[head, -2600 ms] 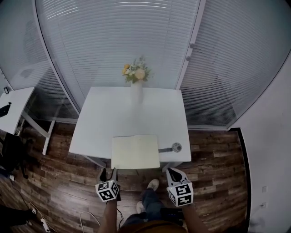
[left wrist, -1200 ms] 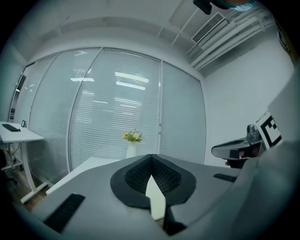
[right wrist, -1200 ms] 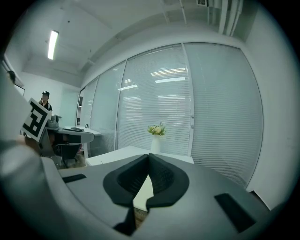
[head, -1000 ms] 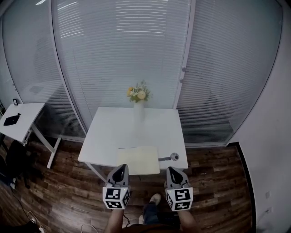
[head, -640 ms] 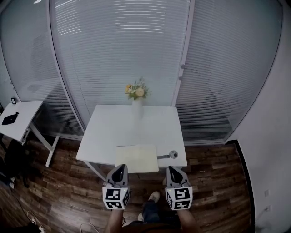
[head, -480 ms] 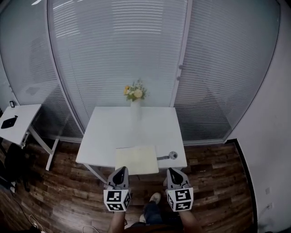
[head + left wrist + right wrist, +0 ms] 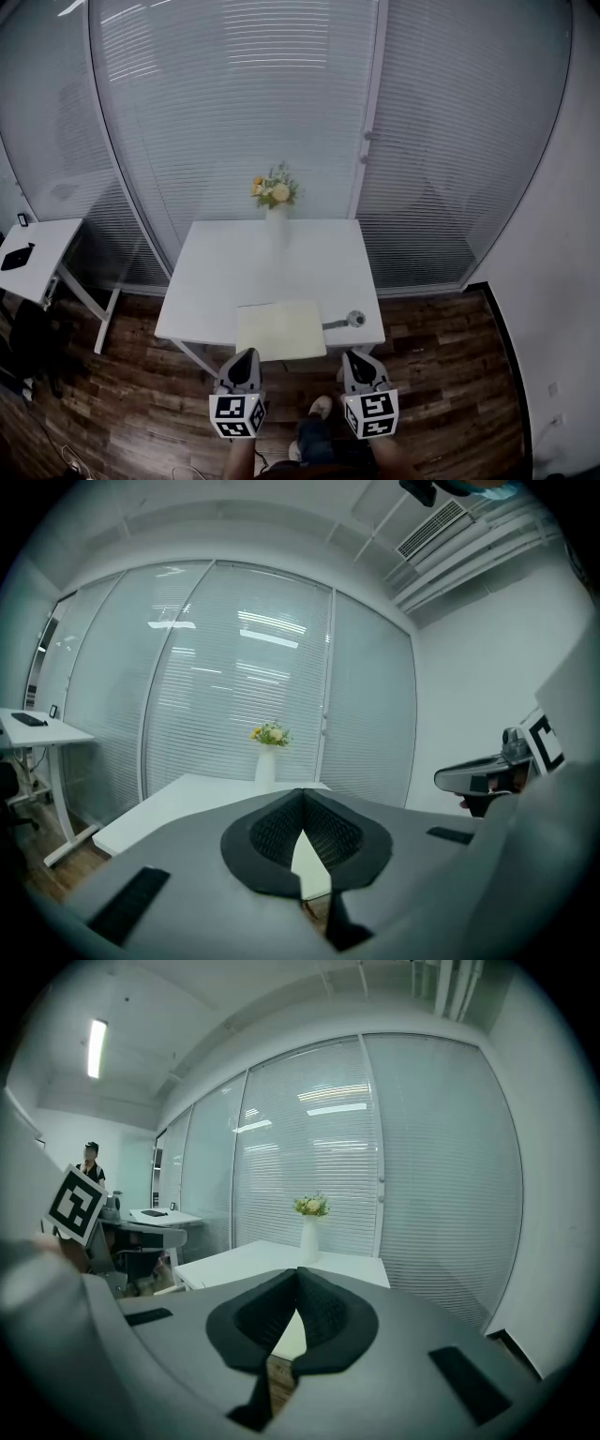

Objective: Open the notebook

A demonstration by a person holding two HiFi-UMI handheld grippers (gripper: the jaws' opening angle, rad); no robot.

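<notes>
- While the head view looked steeply down a couple of seconds ago, it has since lifted. It now takes in far more of the wall of glass panels with white blinds [image 7: 244, 103], and the furniture sits smaller in the frame.
- Dark wooden floor [image 7: 441, 375] fills the lower part, as before.
- A white bench [image 7: 272, 253] stands against the blinds, in the same spot relative to them.
- At the far left a side desk [image 7: 37, 253] stands well apart from the bench, with a small dark item on it.
- The notebook [image 7: 279, 330] lies flat and closed at the middle of the bench's near edge, pale cover up. Its front edge seems to reach slightly past the bench edge. It has not shifted.
- The left gripper [image 7: 246, 354] is held level over the floor just short of the bench, clear of the notebook. Earlier it hung lower and pointed more downward. Its fingers are pressed together with nothing between them, as the left gripper view [image 7: 302, 803] shows.
- The right gripper [image 7: 353, 354] is held beside it at the same height, its fingers likewise closed on nothing [image 7: 298, 1277].
- A vase of flowers [image 7: 274, 192] stands upright at the bench's far edge.
- A small round metal thing [image 7: 354, 319] rests just right of the notebook.
</notes>
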